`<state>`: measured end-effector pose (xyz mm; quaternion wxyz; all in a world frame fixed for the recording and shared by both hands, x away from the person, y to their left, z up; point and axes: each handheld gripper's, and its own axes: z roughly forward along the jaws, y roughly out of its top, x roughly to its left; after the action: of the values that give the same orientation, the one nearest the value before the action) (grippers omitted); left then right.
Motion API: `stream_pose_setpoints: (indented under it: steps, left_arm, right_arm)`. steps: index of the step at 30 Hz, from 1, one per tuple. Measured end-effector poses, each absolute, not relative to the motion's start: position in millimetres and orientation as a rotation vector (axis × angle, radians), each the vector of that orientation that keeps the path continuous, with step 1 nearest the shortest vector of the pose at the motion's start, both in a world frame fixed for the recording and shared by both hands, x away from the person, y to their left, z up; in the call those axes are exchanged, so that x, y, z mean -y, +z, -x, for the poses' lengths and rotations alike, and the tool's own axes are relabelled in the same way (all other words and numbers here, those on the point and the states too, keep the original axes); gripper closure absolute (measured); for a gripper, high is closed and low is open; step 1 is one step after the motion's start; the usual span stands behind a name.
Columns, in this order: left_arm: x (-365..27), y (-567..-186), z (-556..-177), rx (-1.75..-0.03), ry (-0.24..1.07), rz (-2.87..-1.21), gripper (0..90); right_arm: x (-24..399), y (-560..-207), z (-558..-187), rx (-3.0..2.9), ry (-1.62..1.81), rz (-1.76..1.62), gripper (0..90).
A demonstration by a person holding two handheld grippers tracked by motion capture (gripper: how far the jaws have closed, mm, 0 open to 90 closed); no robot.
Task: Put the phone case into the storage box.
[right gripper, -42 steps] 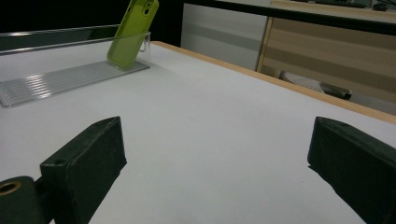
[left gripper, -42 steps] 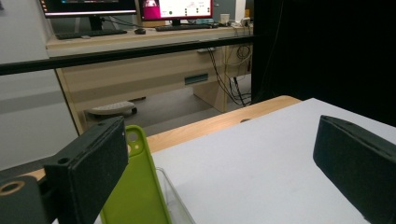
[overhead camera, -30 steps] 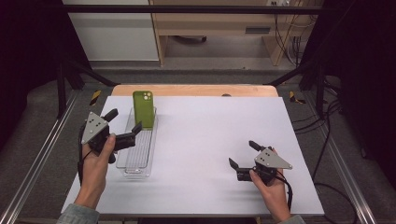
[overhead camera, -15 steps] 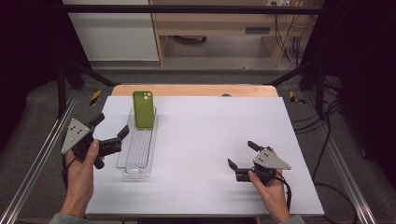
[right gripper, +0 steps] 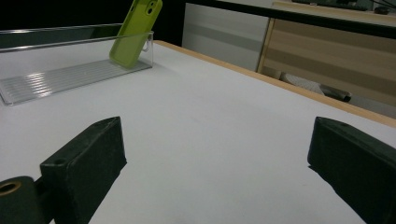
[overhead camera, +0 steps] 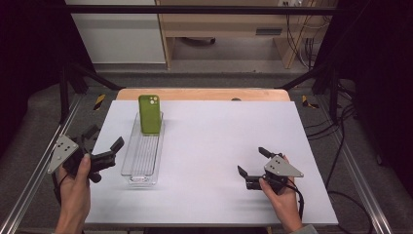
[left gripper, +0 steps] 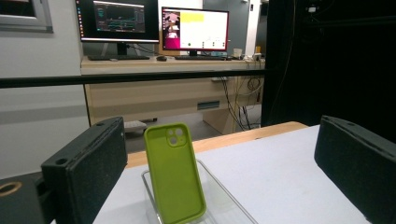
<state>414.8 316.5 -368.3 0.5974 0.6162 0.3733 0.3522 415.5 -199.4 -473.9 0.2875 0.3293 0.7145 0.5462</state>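
The left gripper has pulled back off the clear tray, jaws spread and empty, leaving the green phone case leaning at its far end, while the right gripper rests released.

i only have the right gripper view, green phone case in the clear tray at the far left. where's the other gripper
Observer: The left gripper is off the table's left edge, beside the clear tray, jaws open and holding nothing.
Operator: is the case lying flat or propped
Observer: Propped. The green phone case stands at the tray's far end, leaning back, camera cutout at the top.
Operator: anything else in the tray
Observer: No, the high view shows the ribbed floor bare apart from the case.
Operator: and my gripper from above
Observer: The right gripper rests open near the table's front right, well apart from the tray.
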Motion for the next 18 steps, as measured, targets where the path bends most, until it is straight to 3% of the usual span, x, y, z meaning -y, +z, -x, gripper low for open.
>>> stream_pose_setpoints:
  steps: [18]
  left_arm:
    - [-330.2,-394.8,-397.4,-0.863,0.804,-1.439,1.8]
  right_arm:
    - [203.4,-472.9,-415.5,-1.905,1.454,-0.884,4.4]
